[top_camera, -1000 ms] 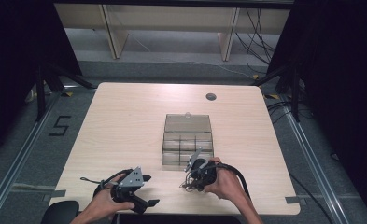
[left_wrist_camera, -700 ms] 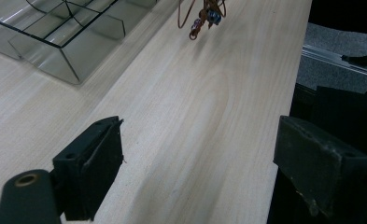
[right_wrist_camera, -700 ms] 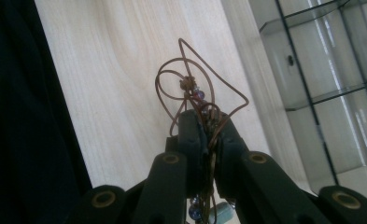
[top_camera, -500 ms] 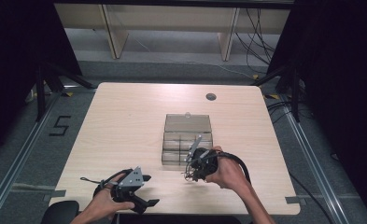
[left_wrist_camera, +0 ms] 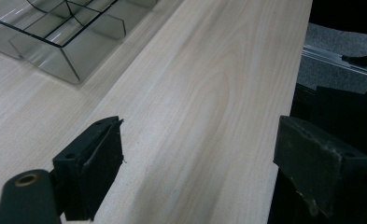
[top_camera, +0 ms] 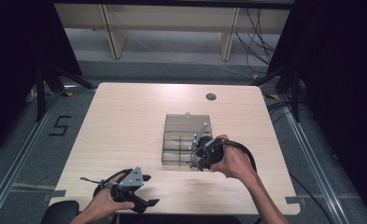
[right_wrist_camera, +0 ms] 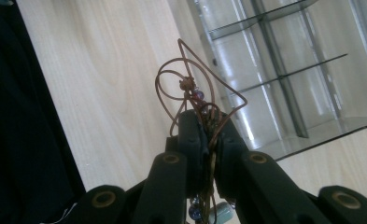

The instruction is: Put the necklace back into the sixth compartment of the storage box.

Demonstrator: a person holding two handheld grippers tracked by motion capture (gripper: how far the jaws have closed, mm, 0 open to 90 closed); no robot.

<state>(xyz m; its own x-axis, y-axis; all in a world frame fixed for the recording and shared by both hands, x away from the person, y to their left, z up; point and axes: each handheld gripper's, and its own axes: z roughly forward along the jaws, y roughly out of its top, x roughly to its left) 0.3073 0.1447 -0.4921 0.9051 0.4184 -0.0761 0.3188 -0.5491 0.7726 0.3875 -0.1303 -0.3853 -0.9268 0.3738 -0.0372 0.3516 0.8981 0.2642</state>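
Right gripper (right_wrist_camera: 208, 135): jaws pressed together on a cord (right_wrist_camera: 204, 93), a thin brown loop tangle with small beads strung on it. Loops stand up past the jaw tips; more beads hang below between the arms. In the high view this gripper (top_camera: 201, 156) sits at the near right edge of the box (top_camera: 187, 125), the cord bunched under it.

Box: clear plastic, divided into compartments, lid open toward the far side, at the middle of the table (top_camera: 125, 121). Compartments look empty as far as can be seen; glare hides some of them.

Judgement: the cord is gripped low in the bundle so the loops stay gathered and clear of the table, likely for dropping into a near compartment. Which one, cannot tell. Loose loops could snag on a divider.

Left gripper (top_camera: 133, 186): near left part of the table, well apart from the box. Jaws spread wide, nothing between them; in its own view bare wood shows between the pads (left_wrist_camera: 95, 158), a box corner (left_wrist_camera: 64, 46) farther off. Judged parked, keeping out of the way.
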